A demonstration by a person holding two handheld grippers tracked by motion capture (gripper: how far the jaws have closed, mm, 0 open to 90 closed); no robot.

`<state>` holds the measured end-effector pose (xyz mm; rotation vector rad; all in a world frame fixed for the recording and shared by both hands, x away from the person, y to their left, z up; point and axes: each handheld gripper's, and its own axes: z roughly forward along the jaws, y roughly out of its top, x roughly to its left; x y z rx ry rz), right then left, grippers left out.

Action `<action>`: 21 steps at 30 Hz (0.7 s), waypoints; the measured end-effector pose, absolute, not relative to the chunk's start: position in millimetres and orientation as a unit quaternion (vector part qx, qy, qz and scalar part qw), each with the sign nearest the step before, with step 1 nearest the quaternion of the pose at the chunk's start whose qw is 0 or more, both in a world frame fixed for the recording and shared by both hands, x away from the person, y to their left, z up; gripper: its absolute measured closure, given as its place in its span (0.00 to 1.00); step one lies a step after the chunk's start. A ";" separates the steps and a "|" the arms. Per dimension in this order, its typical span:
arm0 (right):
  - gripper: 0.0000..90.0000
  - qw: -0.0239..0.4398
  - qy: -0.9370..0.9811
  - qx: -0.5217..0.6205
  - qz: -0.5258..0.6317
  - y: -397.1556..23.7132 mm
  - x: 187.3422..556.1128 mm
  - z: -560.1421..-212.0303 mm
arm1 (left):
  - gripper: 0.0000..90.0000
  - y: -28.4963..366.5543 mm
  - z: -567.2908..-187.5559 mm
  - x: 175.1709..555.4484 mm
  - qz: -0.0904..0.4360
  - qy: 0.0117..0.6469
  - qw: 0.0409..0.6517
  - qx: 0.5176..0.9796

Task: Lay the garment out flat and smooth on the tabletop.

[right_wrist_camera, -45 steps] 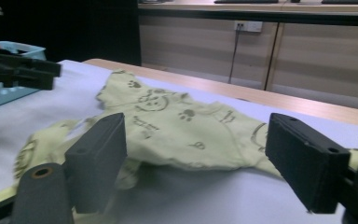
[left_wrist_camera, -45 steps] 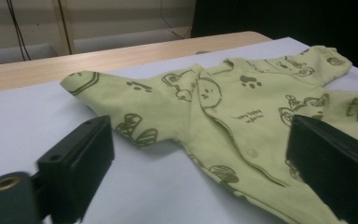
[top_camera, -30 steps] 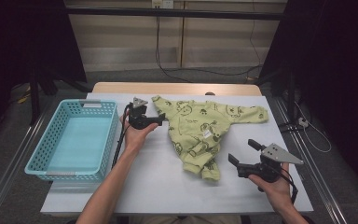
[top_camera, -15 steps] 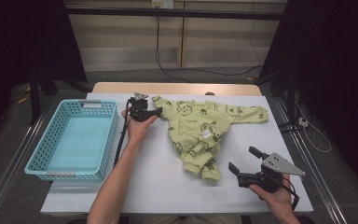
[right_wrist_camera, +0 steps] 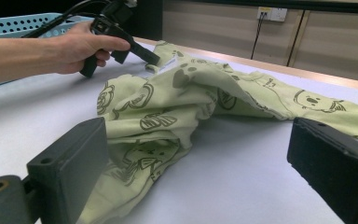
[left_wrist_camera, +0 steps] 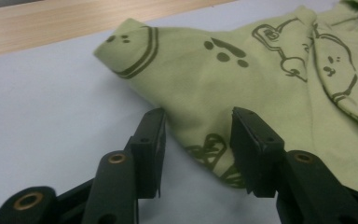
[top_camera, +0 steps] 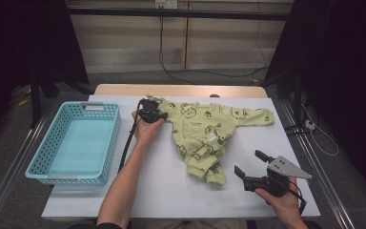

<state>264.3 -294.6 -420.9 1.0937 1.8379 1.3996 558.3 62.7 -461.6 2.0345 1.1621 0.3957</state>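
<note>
While the left forearm reaches far across the white table [top_camera: 138,191], the left gripper [top_camera: 153,113] sits at the left sleeve of the green baby garment [top_camera: 205,133], jaws just closing around a fold of cloth. Near right, the right gripper [top_camera: 250,164] is held low, jaws wide apart, just beside the garment's near end.

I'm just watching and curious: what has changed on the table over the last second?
The left gripper reached the shirt sleeve near the far edge; its jaws have just been closing around a fold of it. The right gripper drew back toward the near edge, jaws open. The basket stayed put.
</note>
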 end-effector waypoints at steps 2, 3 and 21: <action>0.05 0.289 0.688 0.414 0.522 -295.5 264.3 -420.7 | 0.81 61.6 -457.0 560.9 0.143 0.439 0.364 0.809; 0.05 0.290 0.689 0.412 0.520 -296.4 264.5 -420.7 | 0.88 59.4 -456.2 560.8 0.151 0.434 0.362 0.811; 0.07 0.304 0.683 0.407 0.525 -298.9 264.2 -418.5 | 0.94 15.4 -420.6 548.2 0.170 0.379 0.425 0.804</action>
